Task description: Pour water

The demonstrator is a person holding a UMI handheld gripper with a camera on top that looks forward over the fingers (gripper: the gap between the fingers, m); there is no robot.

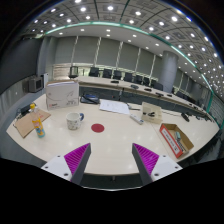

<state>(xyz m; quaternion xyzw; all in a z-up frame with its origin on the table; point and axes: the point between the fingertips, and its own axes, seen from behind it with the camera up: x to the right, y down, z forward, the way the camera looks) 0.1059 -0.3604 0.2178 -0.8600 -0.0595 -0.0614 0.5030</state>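
A white mug (75,121) stands on the pale table (115,140), beyond my fingers and to the left. A bottle with a blue cap and yellowish body (39,127) stands further left, by a brown cardboard piece (28,122). A red round coaster (98,127) lies on the table just right of the mug. My gripper (112,160) is open and empty, its magenta pads (76,157) spread wide above the bare table near the front edge, well short of the mug and bottle.
A white box (62,94) stands at the back left. Papers (114,106) and a cardboard box (151,113) lie at the middle back. An orange-and-white carton (176,139) lies to the right. Office chairs (100,72) line the far side.
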